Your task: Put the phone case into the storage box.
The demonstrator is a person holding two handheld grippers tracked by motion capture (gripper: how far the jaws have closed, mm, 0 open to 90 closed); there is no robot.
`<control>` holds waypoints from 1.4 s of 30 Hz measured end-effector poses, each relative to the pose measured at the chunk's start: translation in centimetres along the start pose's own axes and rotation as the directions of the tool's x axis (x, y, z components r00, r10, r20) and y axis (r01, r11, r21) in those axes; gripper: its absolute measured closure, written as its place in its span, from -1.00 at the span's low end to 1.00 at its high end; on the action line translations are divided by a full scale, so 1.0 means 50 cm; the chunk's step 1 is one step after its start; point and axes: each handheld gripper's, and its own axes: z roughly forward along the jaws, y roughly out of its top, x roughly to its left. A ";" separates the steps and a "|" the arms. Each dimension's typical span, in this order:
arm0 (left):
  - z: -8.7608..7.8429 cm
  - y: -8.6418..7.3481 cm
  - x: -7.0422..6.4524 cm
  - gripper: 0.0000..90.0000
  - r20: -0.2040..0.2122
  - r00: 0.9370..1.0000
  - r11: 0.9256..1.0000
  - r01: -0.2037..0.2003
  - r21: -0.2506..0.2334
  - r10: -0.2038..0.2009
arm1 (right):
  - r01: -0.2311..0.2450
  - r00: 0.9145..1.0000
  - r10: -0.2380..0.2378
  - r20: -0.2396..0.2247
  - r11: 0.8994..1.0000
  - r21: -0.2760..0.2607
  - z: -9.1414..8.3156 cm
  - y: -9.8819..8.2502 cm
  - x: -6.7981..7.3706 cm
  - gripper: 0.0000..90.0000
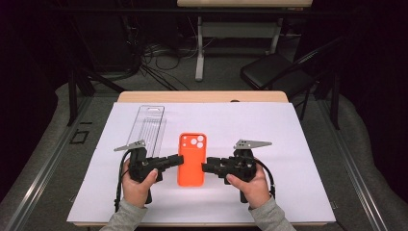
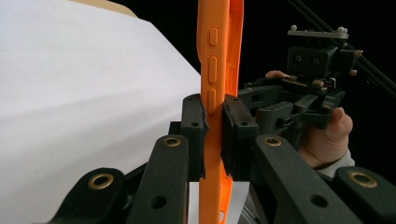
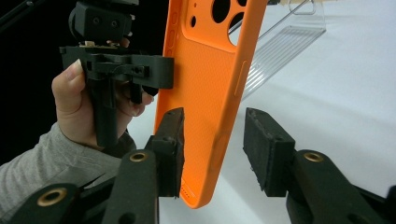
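There is one orange soft phone case (image 1: pixel 192 159) with three round camera holes, one clear plastic tray (image 1: pixel 148 125), one white sheet (image 1: pixel 250 120) on the counter, two black grippers (image 1: pixel 179 160) (image 1: pixel 205 167), and one black folding chair (image 1: pixel 275 72) behind.

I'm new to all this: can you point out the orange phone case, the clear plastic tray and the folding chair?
orange phone case (image 1: pixel 191 166): high view, middle of its back.
clear plastic tray (image 1: pixel 150 126): high view, its ribbed middle.
folding chair (image 1: pixel 269 71): high view, its seat.
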 end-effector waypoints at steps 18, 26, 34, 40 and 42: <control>0.010 -0.008 -0.008 0.79 0.036 0.999 1.000 -0.015 0.010 0.014 | -0.079 0.996 0.079 -0.042 0.997 0.014 -0.005 -0.001 -0.013 0.53; 0.013 -0.010 -0.007 0.79 0.047 0.999 1.000 -0.007 0.013 0.007 | -0.105 0.993 0.106 -0.054 0.994 0.016 -0.006 -0.003 -0.018 0.67; 0.016 -0.012 -0.008 0.79 0.054 0.999 1.000 -0.011 0.023 0.010 | -0.114 0.991 0.116 -0.068 0.993 0.024 -0.005 -0.004 -0.021 0.71; 0.017 -0.013 -0.008 0.79 0.057 0.998 1.000 -0.009 0.023 0.008 | -0.130 0.988 0.131 -0.076 0.991 0.026 -0.007 -0.003 -0.022 0.74; 0.018 -0.013 -0.008 0.79 0.058 0.998 1.000 -0.012 0.024 0.011 | -0.130 0.988 0.132 -0.077 0.991 0.027 -0.007 -0.004 -0.023 0.74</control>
